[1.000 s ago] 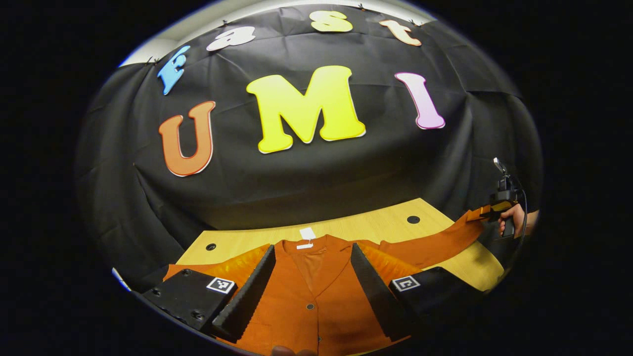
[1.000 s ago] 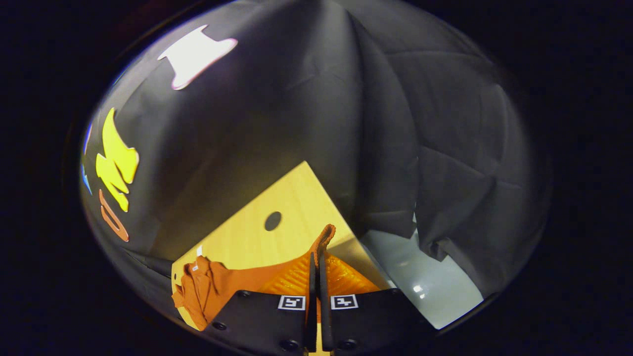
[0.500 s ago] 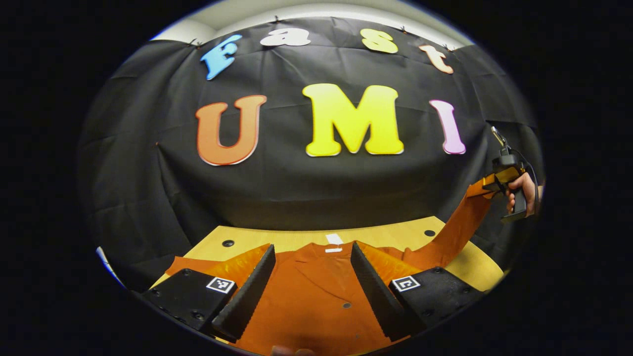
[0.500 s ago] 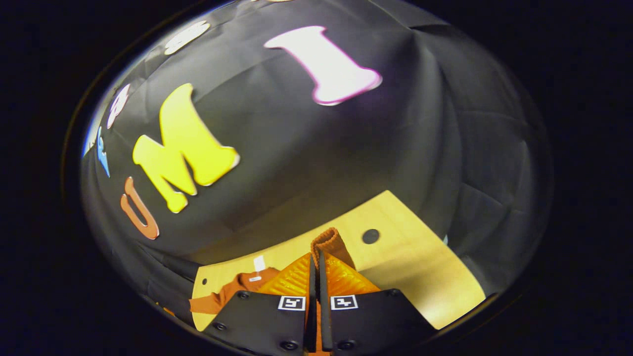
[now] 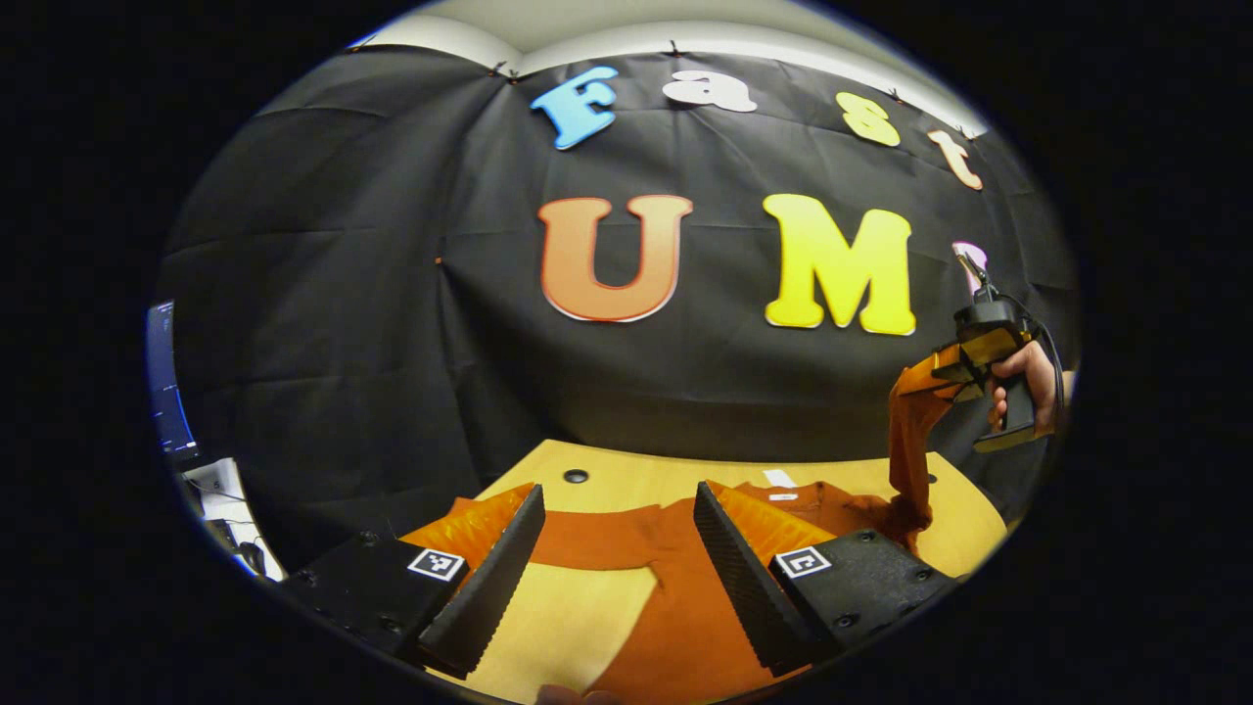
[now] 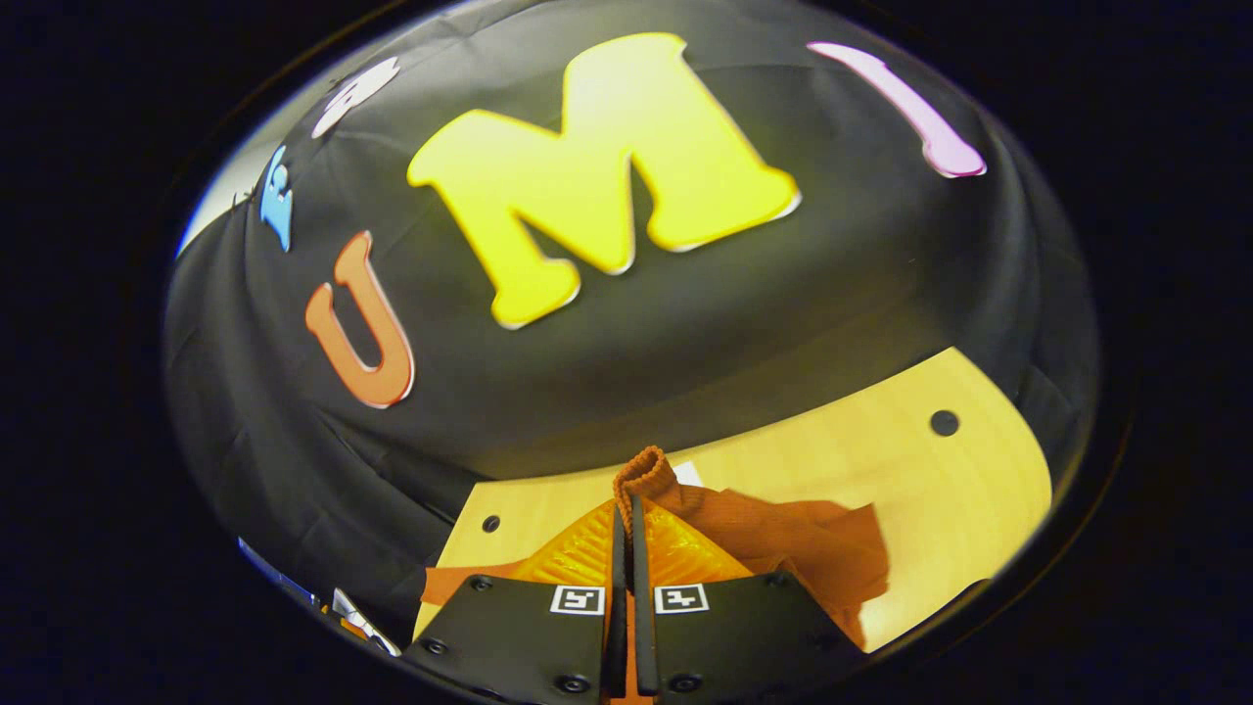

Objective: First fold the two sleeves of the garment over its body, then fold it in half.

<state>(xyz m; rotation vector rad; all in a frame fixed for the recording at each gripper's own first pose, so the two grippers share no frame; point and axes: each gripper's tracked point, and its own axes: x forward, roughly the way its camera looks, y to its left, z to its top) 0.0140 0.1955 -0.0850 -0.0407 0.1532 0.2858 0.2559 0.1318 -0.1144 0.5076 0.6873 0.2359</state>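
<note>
Left gripper (image 5: 619,563): two black angular finger mounts with small dark screws and white square coded tags, serrated inner faces. Right gripper (image 6: 626,548) carries the same tags and screws — a black cable (image 5: 1047,343) loops above its handle.

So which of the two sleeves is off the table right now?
The sleeve pinched by the right gripper hangs lifted above the table. The other sleeve lies flat between the open left gripper's fingers.

no readable text, white neck label (image 5: 780,478) on the garment (image 5: 675,568) too small to read
</note>
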